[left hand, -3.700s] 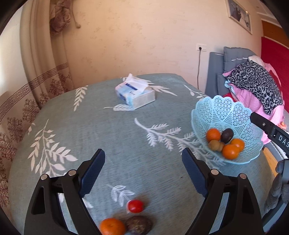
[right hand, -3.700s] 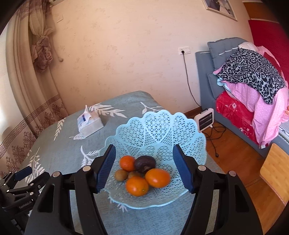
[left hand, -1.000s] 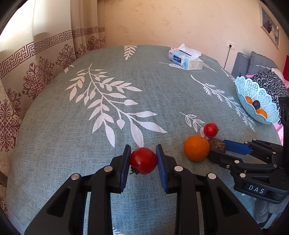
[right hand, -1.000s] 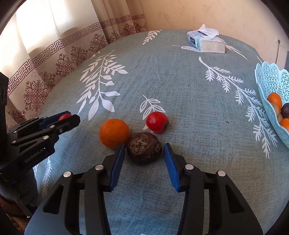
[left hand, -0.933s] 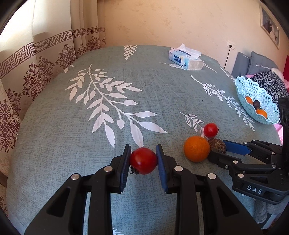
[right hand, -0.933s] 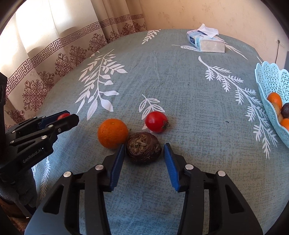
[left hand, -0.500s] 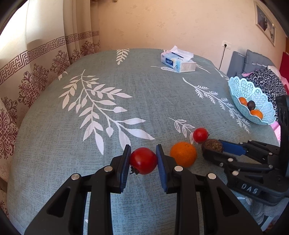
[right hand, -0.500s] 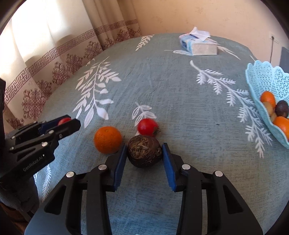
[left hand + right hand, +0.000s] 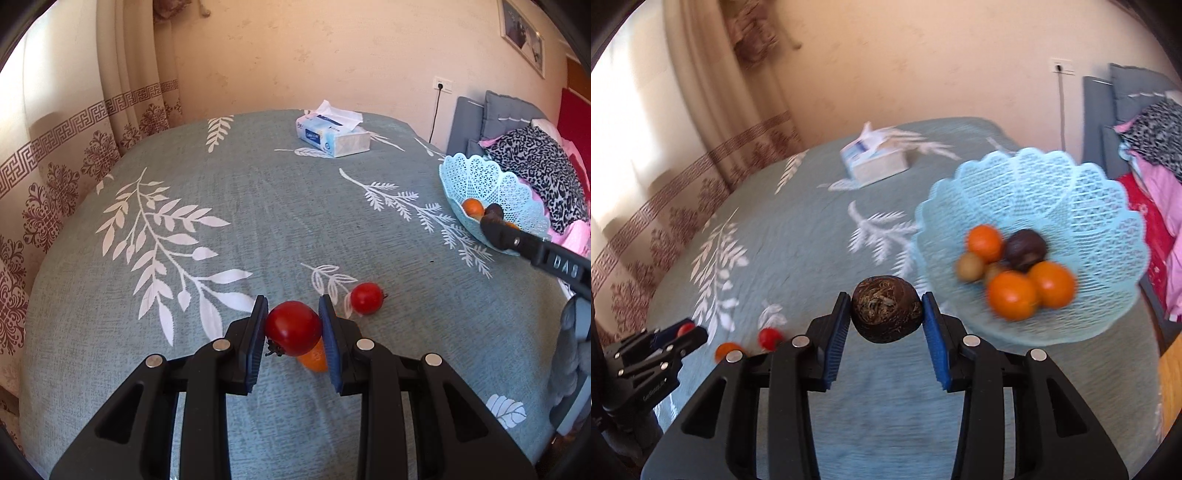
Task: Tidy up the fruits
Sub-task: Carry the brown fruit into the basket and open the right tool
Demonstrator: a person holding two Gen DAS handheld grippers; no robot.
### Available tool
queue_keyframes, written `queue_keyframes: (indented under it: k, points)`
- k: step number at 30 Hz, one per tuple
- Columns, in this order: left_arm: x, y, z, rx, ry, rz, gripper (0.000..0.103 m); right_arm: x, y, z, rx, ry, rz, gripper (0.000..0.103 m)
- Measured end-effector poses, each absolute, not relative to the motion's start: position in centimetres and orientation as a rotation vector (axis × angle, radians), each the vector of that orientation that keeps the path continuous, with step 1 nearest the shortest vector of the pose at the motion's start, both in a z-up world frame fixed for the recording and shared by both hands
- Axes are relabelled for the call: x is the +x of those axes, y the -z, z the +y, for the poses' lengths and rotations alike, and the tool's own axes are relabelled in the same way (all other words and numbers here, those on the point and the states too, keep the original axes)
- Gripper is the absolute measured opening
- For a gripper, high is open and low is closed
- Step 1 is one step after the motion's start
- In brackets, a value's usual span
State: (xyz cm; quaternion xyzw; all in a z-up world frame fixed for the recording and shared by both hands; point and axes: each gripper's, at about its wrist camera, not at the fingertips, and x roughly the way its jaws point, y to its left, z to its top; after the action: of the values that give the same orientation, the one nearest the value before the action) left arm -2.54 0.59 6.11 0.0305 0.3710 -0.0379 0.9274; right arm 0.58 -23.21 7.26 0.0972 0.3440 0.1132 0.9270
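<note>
A red tomato sits clamped in my left gripper, held above the teal tablecloth. Behind it lie an orange, mostly hidden, and a second tomato. My right gripper is shut on a dark brown wrinkled fruit, lifted off the cloth just left of the light blue lattice basket. The basket holds several fruits: oranges, a dark one and small brown ones. From the left wrist view the right gripper reaches over the basket.
A tissue box stands at the far side of the table. Patterned curtains hang along the left. A bed with piled clothes is past the table's right edge, just behind the basket.
My right gripper shut on the brown fruit, lifted it and swung right to the basket. My left gripper, still holding its tomato, drifted right so the orange now lies behind it.
</note>
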Motion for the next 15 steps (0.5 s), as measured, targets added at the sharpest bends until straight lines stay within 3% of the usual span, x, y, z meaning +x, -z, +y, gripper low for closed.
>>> queue_keyframes:
  k: [15]
  points:
    - [-1.4,-7.7,-3.5,0.134,0.135,0.723,0.029,3.7,-7.3,-32.4,0.242,0.048,0.664,0.041]
